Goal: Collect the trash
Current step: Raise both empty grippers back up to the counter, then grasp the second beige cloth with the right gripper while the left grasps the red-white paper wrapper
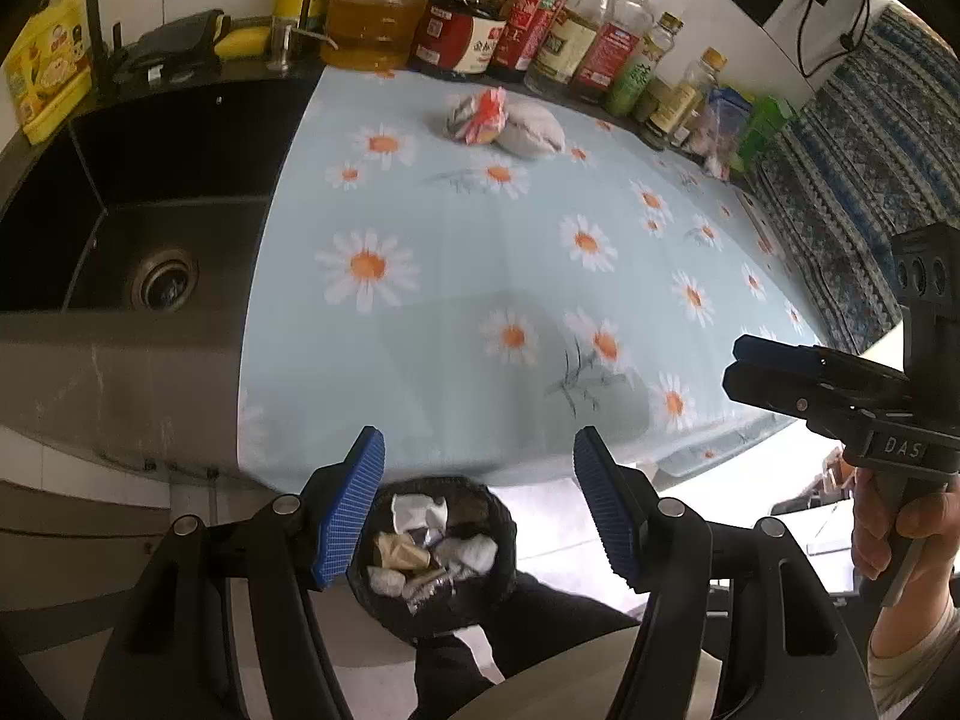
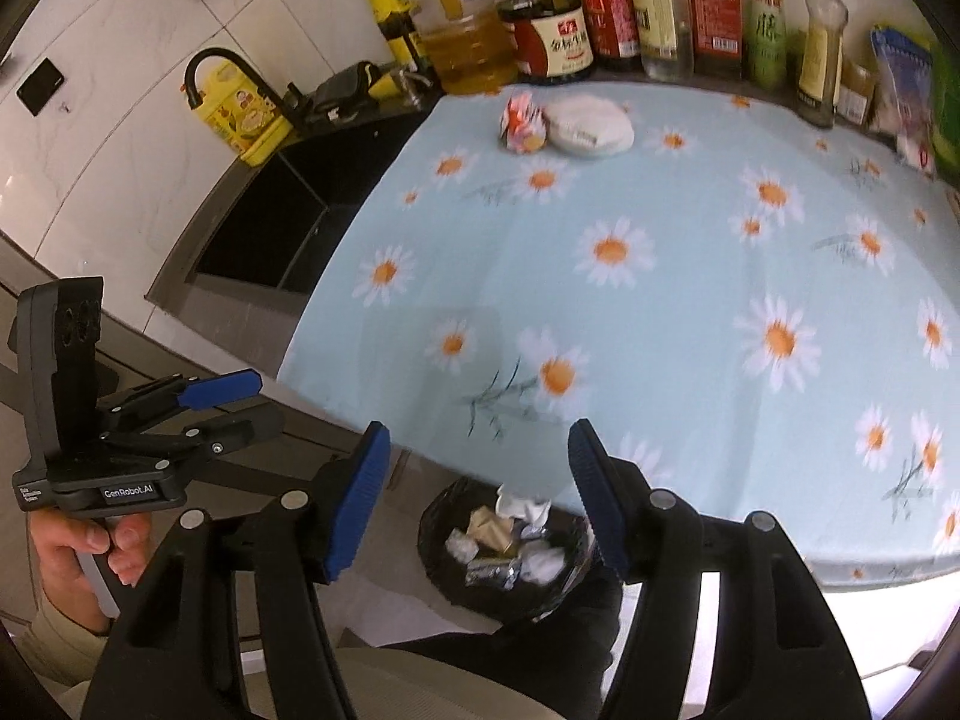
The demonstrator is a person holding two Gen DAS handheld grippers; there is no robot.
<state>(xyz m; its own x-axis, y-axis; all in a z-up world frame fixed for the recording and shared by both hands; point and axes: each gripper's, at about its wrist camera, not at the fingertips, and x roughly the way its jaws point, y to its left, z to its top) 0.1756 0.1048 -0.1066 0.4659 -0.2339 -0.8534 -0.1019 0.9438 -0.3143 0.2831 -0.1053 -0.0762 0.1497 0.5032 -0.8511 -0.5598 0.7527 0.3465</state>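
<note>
A black-lined trash bin [image 1: 507, 531] [image 2: 435, 540] stands on the floor below the table's front edge, holding several crumpled papers and wrappers. A red-and-white crumpled wrapper [image 1: 480, 117] [image 2: 525, 120] and a flattened white paper cup or lid [image 1: 534, 129] [image 2: 591, 123] lie at the far side of the daisy tablecloth [image 1: 480, 252] [image 2: 660, 276]. My left gripper [image 1: 479, 450] is open and empty above the bin. My right gripper [image 2: 479, 441] is open and empty, also above the bin. In the left wrist view the right gripper [image 1: 735, 363] shows at the right; in the right wrist view the left gripper [image 2: 267, 402] shows at the left.
A dark sink [image 1: 120, 228] [image 2: 270, 228] lies left of the table. Several oil and sauce bottles [image 1: 540, 18] [image 2: 600, 6] line the back wall. A yellow bottle [image 1: 51, 69] [image 2: 243, 105] stands by the faucet. A patterned blue cloth [image 1: 852, 180] hangs at the right.
</note>
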